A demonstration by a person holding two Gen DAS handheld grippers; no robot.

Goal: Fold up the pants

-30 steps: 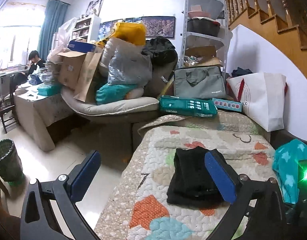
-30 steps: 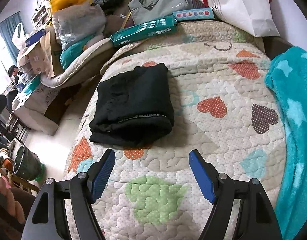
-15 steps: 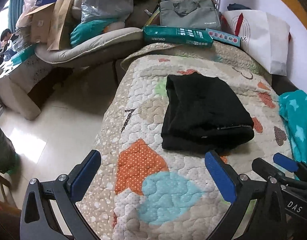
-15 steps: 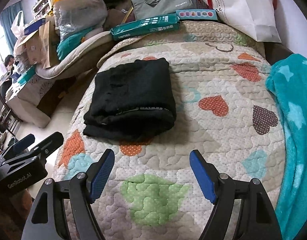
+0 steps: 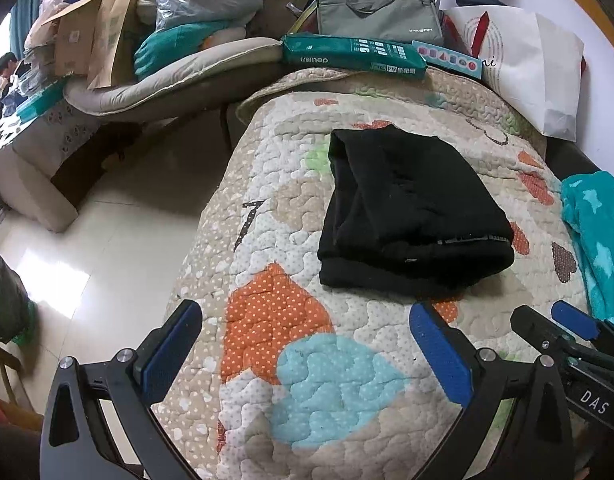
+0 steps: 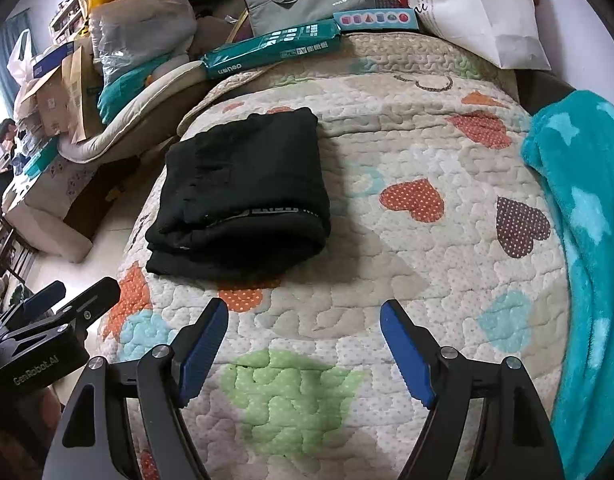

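The black pants (image 5: 411, 208) lie folded into a thick rectangle on the heart-patterned quilt (image 5: 307, 360); they also show in the right wrist view (image 6: 243, 196). My left gripper (image 5: 303, 344) is open and empty, held above the quilt in front of the pants, apart from them. My right gripper (image 6: 303, 340) is open and empty, also in front of the pants. The right gripper's tip shows at the lower right of the left wrist view (image 5: 563, 332). The left gripper's tip shows at the lower left of the right wrist view (image 6: 67, 300).
A teal star blanket (image 6: 587, 240) lies along the quilt's right side. A green box (image 5: 355, 56), a grey bag (image 5: 379, 12) and a white paper bag (image 5: 527, 64) stand at the far end. The bed's left edge drops to a tiled floor (image 5: 119, 240). A cluttered sofa (image 5: 167, 76) stands beyond.
The left gripper tilted down from facing the room to facing the quilt and pants, then moved slightly closer. The right gripper shifted little. The pants have not moved.
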